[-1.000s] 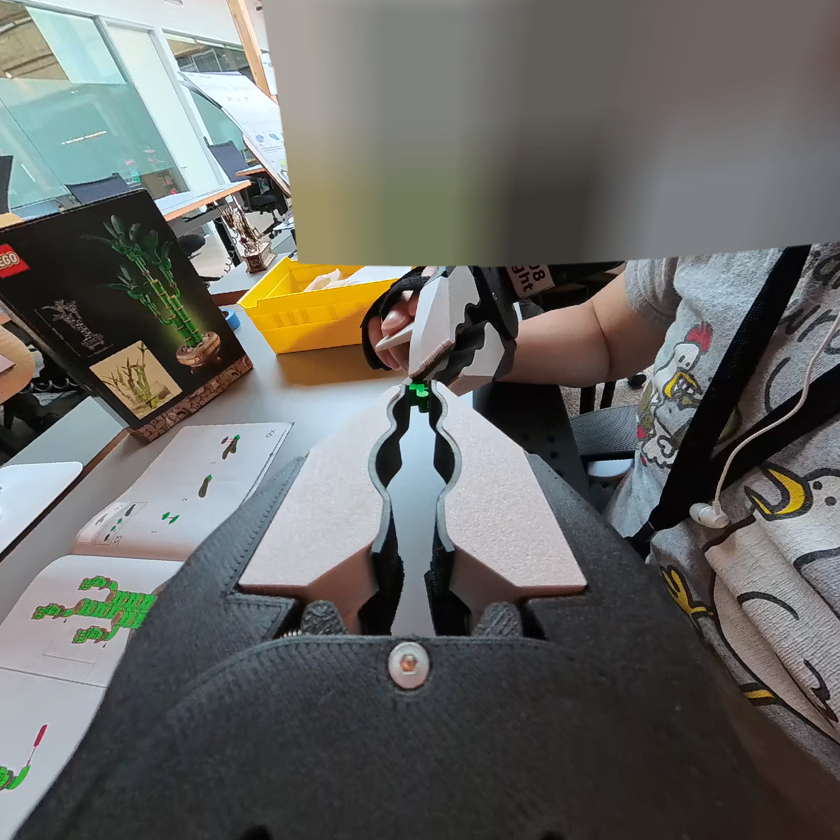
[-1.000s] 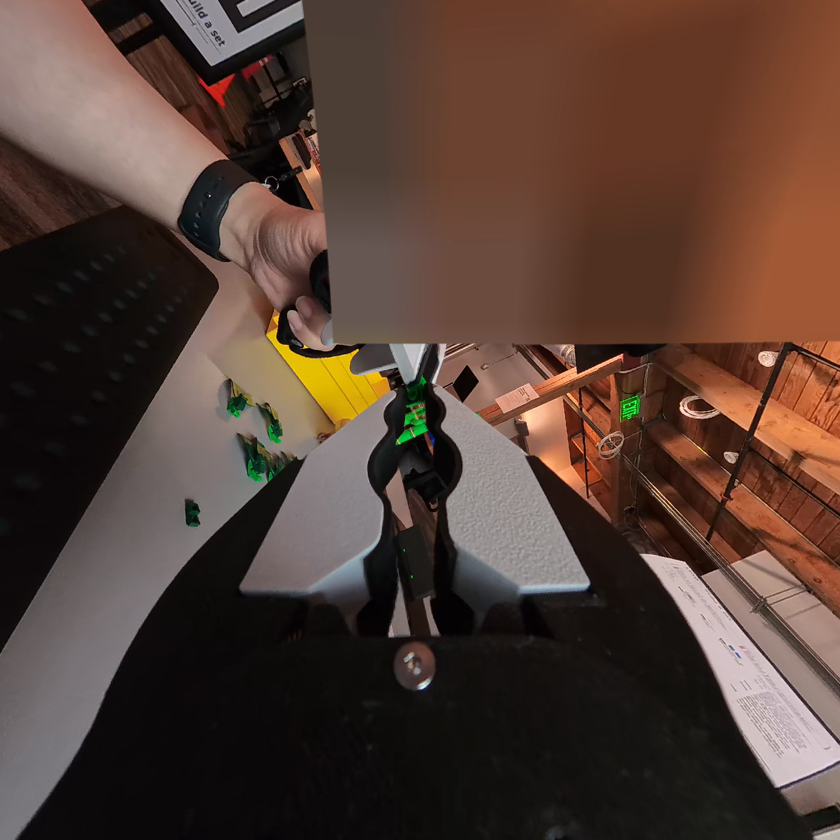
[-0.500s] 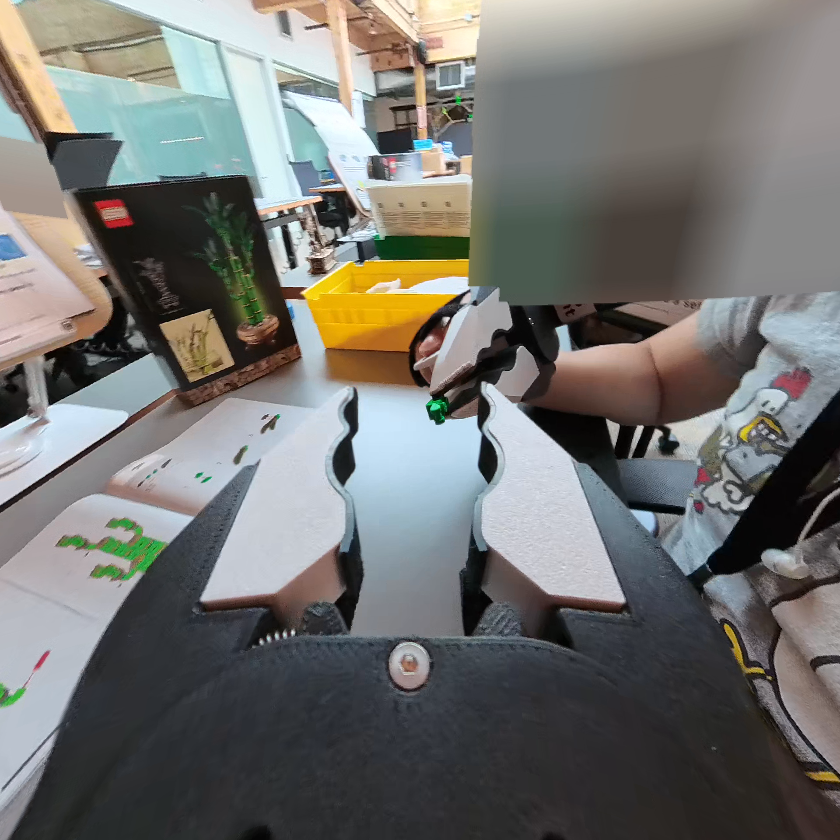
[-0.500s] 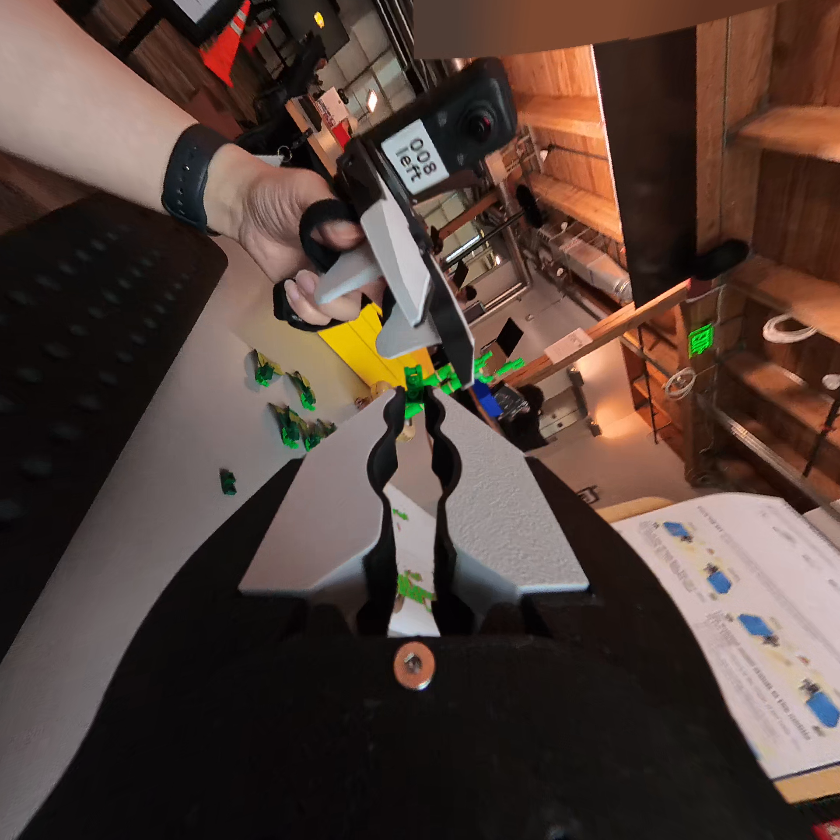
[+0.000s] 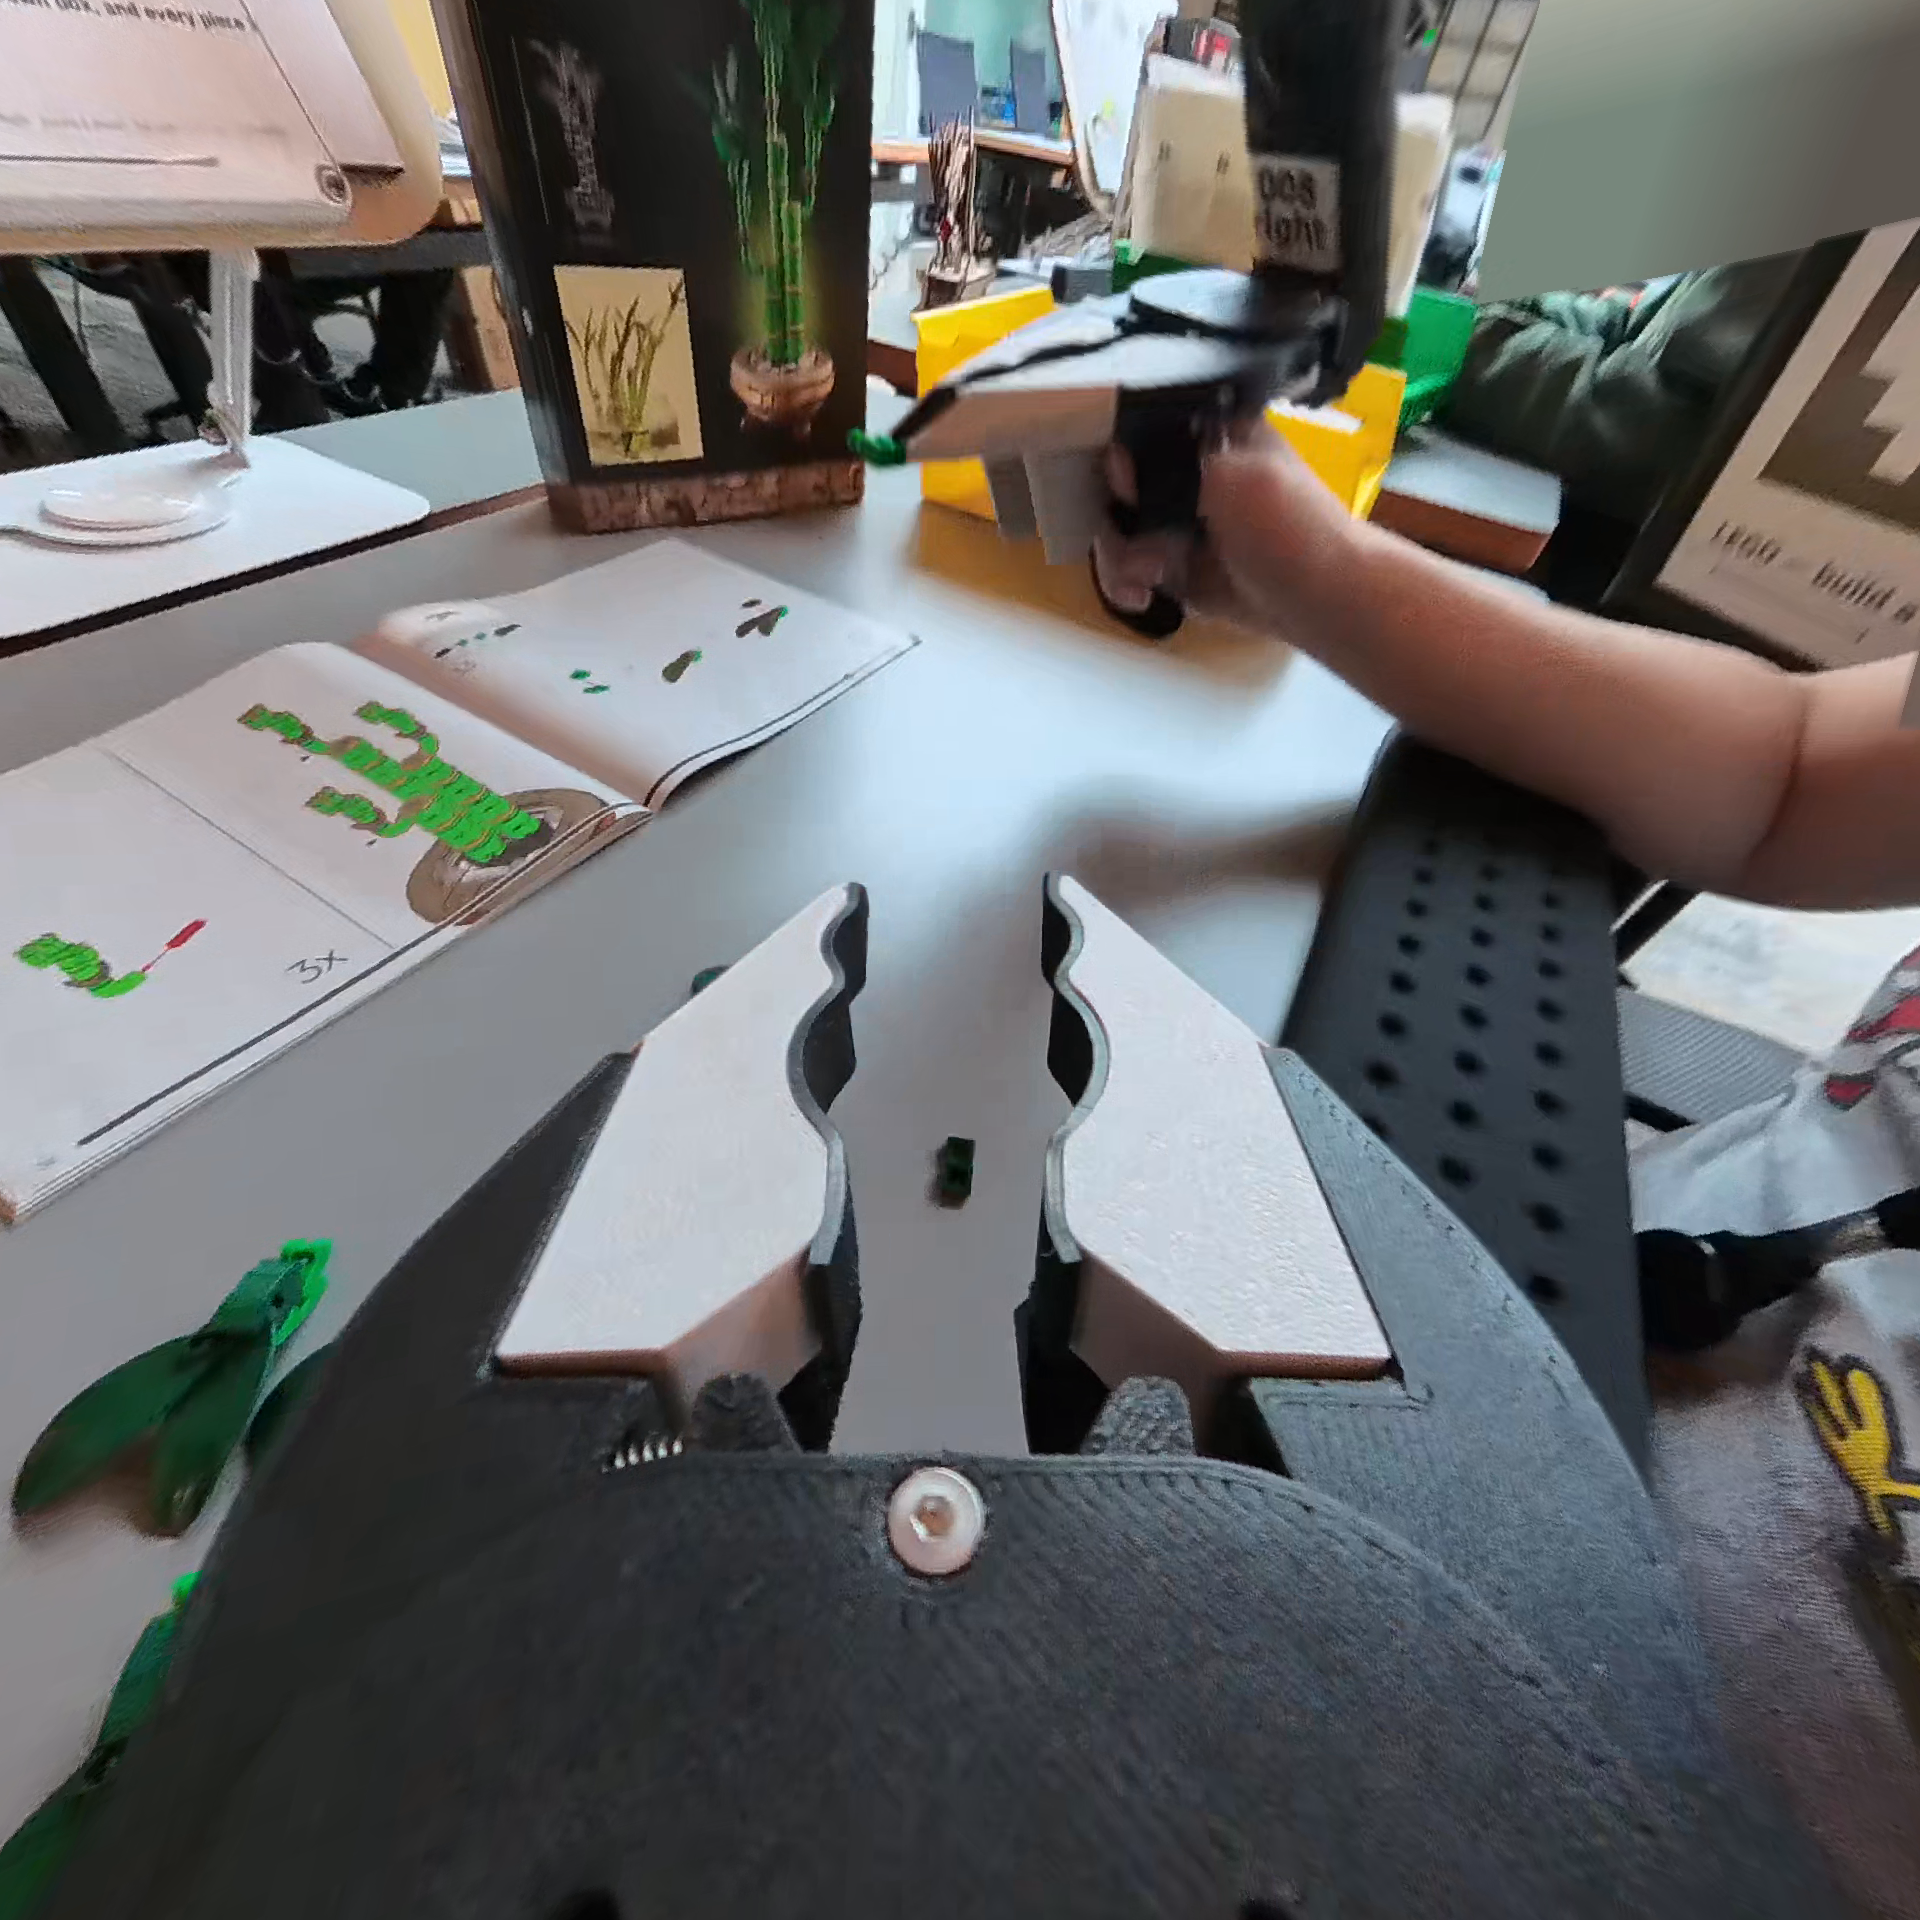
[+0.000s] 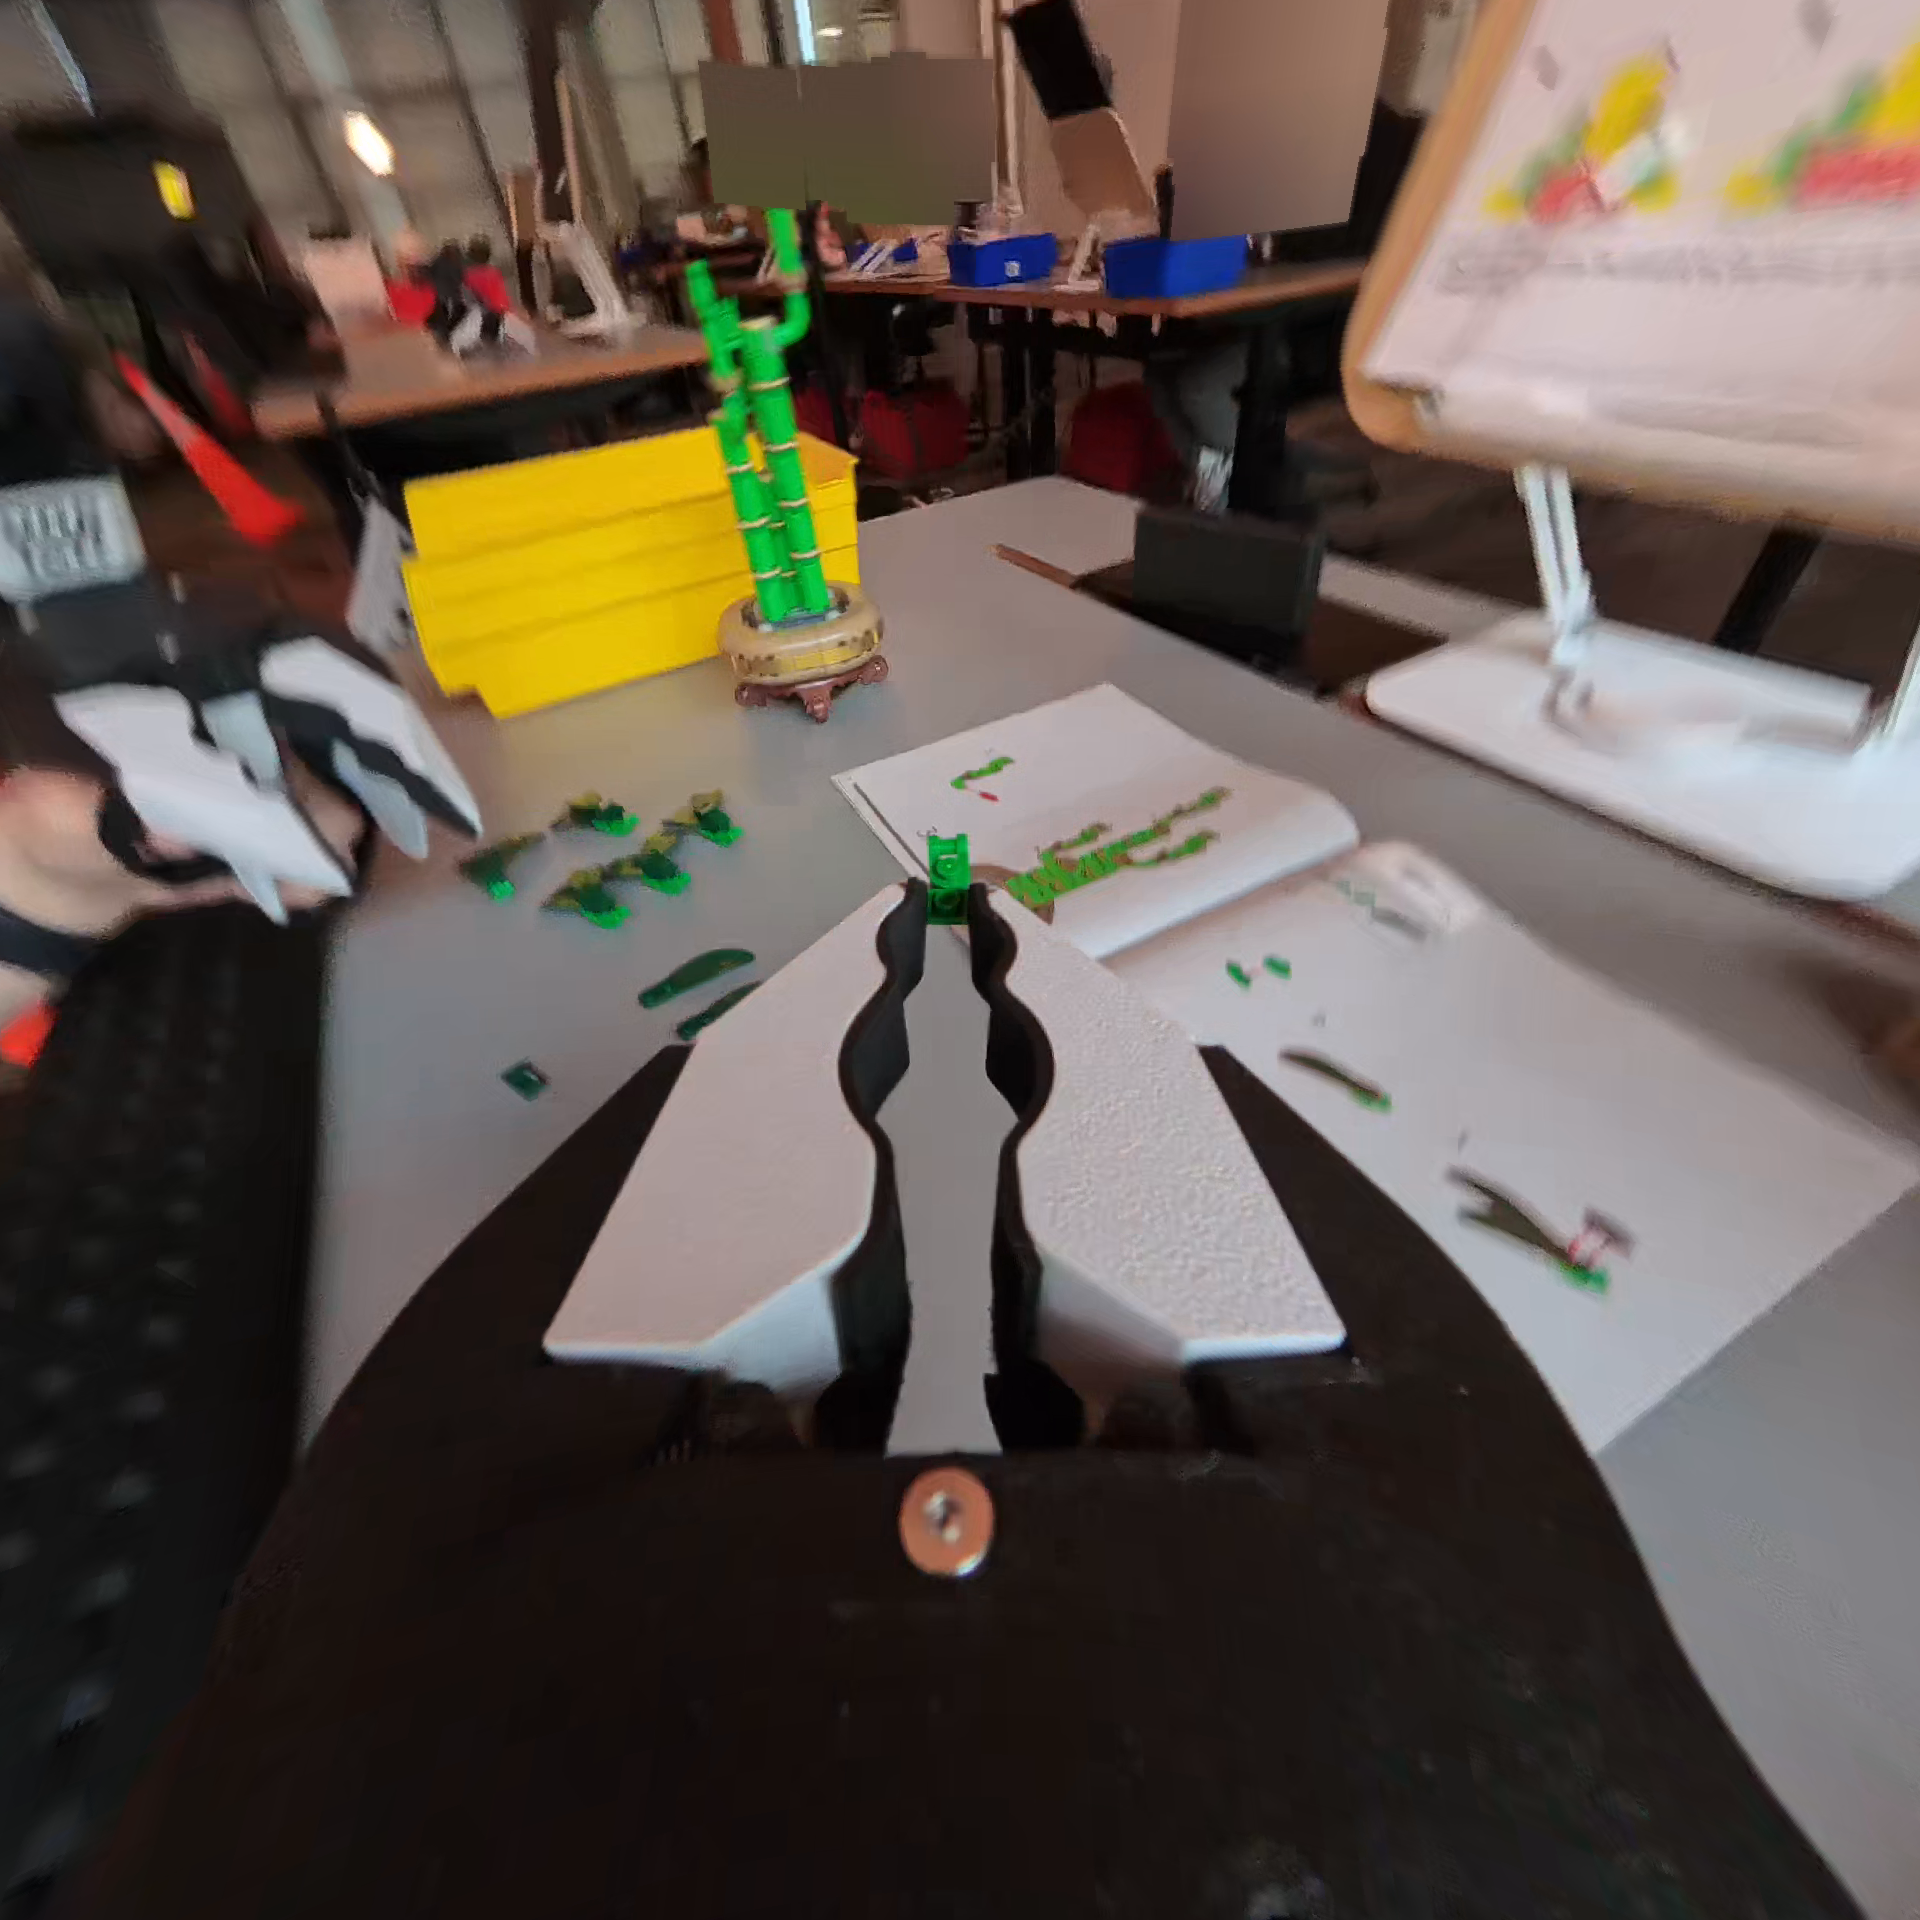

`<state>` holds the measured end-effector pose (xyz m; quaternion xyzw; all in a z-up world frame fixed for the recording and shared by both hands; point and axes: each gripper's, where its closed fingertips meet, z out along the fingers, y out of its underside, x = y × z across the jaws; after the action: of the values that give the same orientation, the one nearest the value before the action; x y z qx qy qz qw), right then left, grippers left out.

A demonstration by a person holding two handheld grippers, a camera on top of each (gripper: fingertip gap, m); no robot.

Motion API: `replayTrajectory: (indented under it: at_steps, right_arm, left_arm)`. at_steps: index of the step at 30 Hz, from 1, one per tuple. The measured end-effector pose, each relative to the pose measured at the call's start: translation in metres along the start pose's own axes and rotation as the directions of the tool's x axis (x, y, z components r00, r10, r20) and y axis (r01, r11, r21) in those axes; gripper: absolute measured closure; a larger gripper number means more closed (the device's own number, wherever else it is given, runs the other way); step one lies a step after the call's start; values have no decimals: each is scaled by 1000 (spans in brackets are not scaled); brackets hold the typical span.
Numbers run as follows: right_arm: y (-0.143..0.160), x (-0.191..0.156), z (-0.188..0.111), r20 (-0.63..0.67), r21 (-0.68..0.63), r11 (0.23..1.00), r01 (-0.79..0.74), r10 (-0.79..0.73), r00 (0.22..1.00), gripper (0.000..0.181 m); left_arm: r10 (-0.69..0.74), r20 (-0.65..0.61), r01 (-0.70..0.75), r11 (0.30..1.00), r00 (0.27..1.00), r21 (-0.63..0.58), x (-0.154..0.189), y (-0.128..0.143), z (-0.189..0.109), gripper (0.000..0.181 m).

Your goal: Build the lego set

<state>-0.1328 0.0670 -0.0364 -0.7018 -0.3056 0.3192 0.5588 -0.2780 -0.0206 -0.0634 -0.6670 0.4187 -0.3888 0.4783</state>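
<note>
My right gripper is shut on a small bright green lego piece and holds it above the grey table; it also shows in the left wrist view with the green piece at its tips. My left gripper is open and empty, low over the table, above a small dark green brick; it shows at the left of the right wrist view. The green bamboo model stands in its tan pot at the back of the table. Several leaf assemblies lie in front of it.
An open instruction booklet lies on the table, also in the right wrist view. The set's box stands behind it. Yellow bins sit at the back. Dark green leaves lie left. A black perforated chair part is at the right edge. There is about 20 cm between the tips of the two grippers. The small dark green brick sits 10 cm or so from the ends of my left fingers. Seen from the right wrist view as well.
My left gripper let go of the green piece, opened and dropped low over the table. My right gripper kept the piece and swung away to face the bamboo model.
</note>
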Motion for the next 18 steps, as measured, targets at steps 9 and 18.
replayTrajectory:
  at_steps: [9, 18]
  right_arm:
    - [19, 41, -24, 201, -21, 824, -567, 559, 805, 175]
    - [23, 38, -22, 276, -63, 739, -671, 659, 700, 175]
  left_arm:
    - [65, -11, -65, 997, 998, -40, 2, 16, 11, 157]
    - [85, -28, -87, 994, 996, -69, 8, 26, 15, 158]
